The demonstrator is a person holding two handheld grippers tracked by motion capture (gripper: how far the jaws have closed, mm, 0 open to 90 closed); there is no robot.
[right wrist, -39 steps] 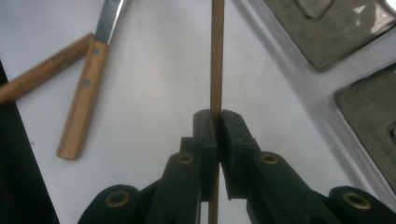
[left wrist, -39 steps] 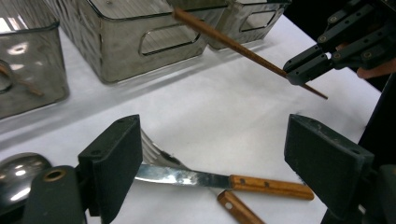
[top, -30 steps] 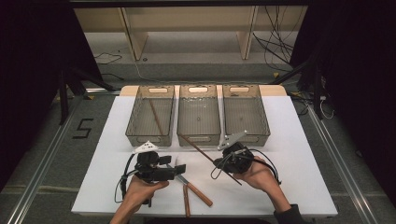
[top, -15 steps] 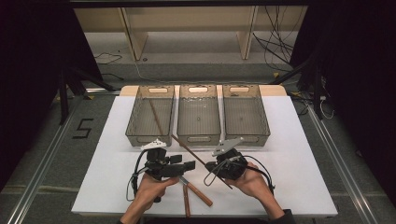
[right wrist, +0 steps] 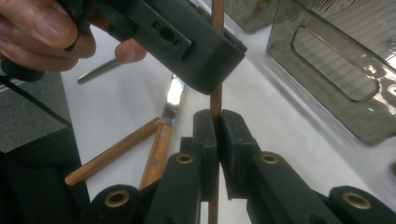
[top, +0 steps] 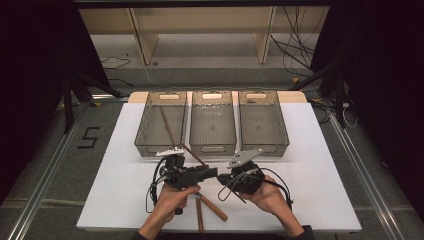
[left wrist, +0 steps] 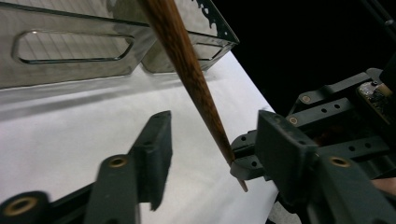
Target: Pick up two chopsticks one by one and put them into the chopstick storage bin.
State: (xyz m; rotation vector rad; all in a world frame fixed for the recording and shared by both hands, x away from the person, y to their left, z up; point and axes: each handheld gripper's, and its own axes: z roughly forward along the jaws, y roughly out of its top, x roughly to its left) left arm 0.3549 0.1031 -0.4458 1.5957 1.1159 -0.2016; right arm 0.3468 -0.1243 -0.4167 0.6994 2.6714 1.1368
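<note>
My right gripper (top: 223,178) is shut on the lower end of a dark wooden chopstick (top: 194,153) that slants up and back toward the left bin (top: 148,144). In the right gripper view the stick (right wrist: 215,100) runs up from between the closed right gripper (right wrist: 218,122). My left gripper (top: 212,173) faces the right one, open, its jaws on either side of the stick (left wrist: 187,60) without touching it. In the left gripper view the left gripper (left wrist: 217,129) stands wide, and the stick's tip ends in the right gripper's jaws. A second chopstick (top: 167,125) leans inside the left bin.
Three clear bins stand in a row at the back, with the middle bin (top: 212,148) and the right bin (top: 265,148) holding nothing I can see. Two wooden-handled utensils (top: 200,219) (top: 215,209) lie near the front edge below the grippers; one is a knife (right wrist: 158,151).
Both hands have come closer together near the table's middle front. The left gripper has swung right so its open jaws now straddle the chopstick held by the right gripper.
</note>
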